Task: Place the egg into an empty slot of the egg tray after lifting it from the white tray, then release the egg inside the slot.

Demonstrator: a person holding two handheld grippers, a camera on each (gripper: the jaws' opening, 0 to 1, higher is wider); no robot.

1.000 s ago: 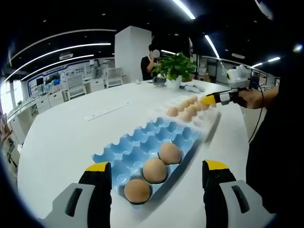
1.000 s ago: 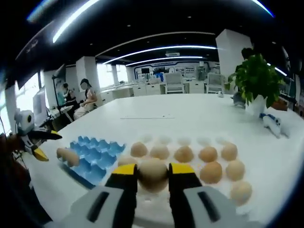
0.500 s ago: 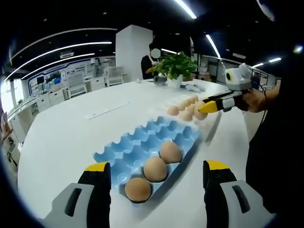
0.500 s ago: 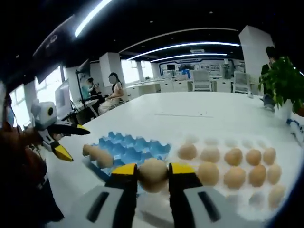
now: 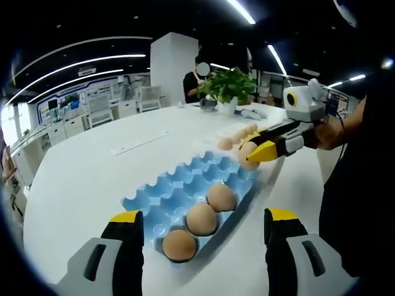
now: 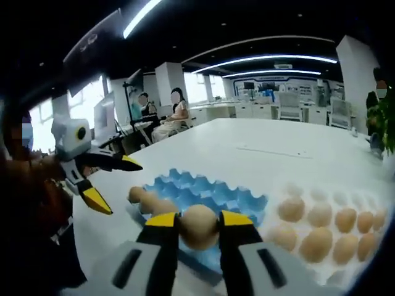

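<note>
Office, white table (image 5: 86, 179) | right claw (image 6: 199, 223) clamps egg (image 6: 199, 227) | left claw (image 5: 203, 225) apart

A pale brown egg (image 6: 199, 226) sat pinched between the yellow-tipped jaws of the right gripper (image 6: 199, 229), held in the air above the near edge of the blue egg tray (image 6: 203, 192). In the left gripper view the same egg (image 5: 247, 155) hung over the tray's far end. The blue egg tray (image 5: 179, 185) lay flat on the white table, 3 brown eggs (image 5: 201, 220) filling a row of slots along one side, its other slots empty. The white tray (image 6: 330, 246) lay beside it, touching or nearly so, carrying rows of more brown eggs.
</note>
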